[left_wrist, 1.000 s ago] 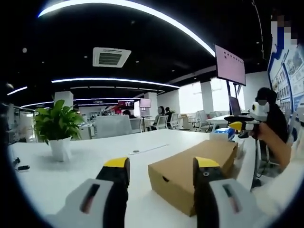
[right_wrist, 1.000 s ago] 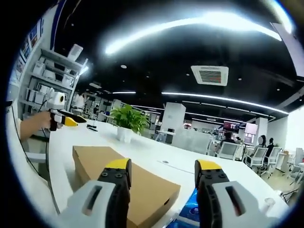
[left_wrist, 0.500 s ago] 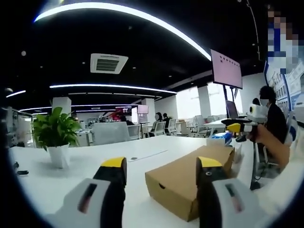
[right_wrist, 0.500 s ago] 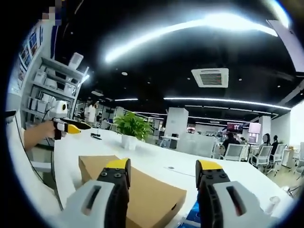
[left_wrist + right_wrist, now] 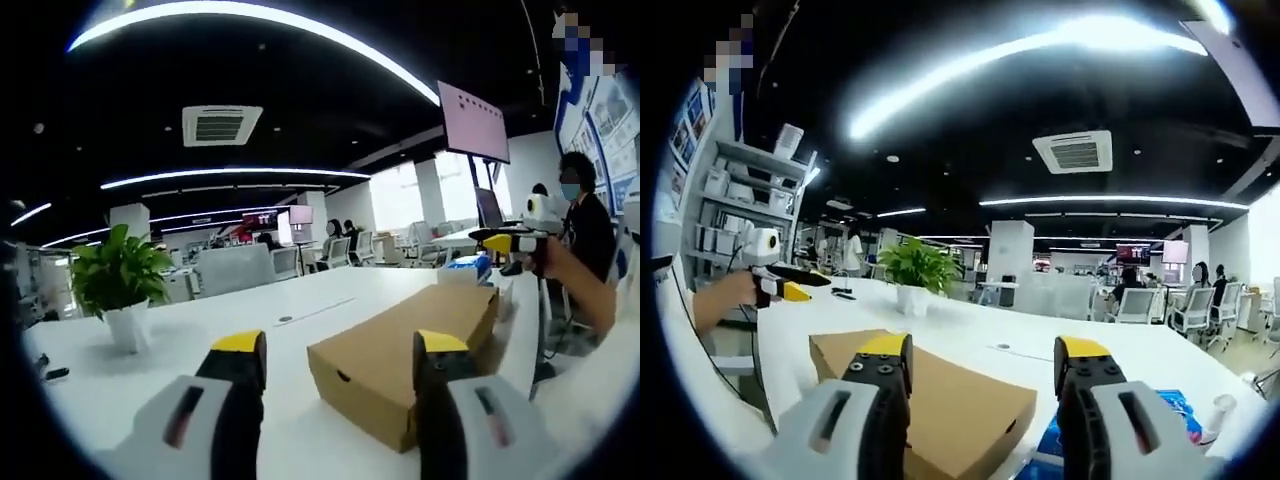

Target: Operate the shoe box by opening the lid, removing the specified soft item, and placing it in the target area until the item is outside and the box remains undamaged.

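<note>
- Office lights are streaking across the top of both views while we are working over a white table [image 5: 120, 370], with a potted plant [image 5: 118, 285] standing at the left of the left gripper view
- We are holding the left gripper [image 5: 340, 352] with its jaws spread wide and pinching nothing, low in its frame
- We are holding the right gripper [image 5: 982, 355] the same way, jaws parted and empty
- Lying shut at lower right of the left gripper view, the shoe box [image 5: 405, 350] is hiding the soft item
- Judging the step as reaching for the lid, we are favouring one gripper steadying the base while the other is lifting the lid edge gently, so the cardboard is not creasing
- Beside the box, at lower right of the right gripper view, a blue packet [image 5: 1055, 450] is lying
</note>
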Tool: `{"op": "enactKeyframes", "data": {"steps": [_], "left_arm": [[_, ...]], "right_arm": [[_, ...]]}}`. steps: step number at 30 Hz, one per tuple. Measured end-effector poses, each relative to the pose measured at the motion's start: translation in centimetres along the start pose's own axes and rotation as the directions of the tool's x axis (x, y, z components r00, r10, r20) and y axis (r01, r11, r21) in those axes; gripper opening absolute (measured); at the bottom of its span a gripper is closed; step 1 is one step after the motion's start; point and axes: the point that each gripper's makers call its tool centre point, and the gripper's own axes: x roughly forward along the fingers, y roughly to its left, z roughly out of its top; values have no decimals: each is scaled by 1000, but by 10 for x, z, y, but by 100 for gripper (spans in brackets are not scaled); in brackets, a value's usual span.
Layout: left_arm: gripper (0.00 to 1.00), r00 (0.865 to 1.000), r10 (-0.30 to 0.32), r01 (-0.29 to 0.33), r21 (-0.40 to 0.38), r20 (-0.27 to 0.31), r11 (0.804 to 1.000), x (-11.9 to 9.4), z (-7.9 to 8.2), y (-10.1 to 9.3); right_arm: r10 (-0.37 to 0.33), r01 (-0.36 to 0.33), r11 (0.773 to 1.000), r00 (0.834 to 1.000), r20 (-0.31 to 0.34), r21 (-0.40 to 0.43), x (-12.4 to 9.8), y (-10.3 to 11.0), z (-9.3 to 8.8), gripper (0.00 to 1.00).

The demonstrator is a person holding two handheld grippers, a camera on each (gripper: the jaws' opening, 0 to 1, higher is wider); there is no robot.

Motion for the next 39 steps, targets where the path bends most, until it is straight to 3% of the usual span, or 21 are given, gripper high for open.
{"op": "enactKeyframes", "data": {"steps": [5,9,16,21,39], "left_arm": [[61,1000,8,-8,28,-3,1000,-2,1,1],[60,1000,11,-11,31,-7,999,-2,-1,3],[60,1000,14,-14,29,-15,999,0,-3,4],[60,1000,12,-11,37,-18,999,0,-3,2],[59,1000,10,-9,35,-28,999,1,-7,5]], "right_arm": [[60,-63,996,997,43,64,2,14,7,62],[43,-43,999,999,7,10,6,14,-1,60],[38,-38,999,999,-15,-4,7,12,-9,56],[70,-70,997,997,14,23,5,19,-4,59],[58,-58,998,998,-14,0,9,19,-11,57]]}}
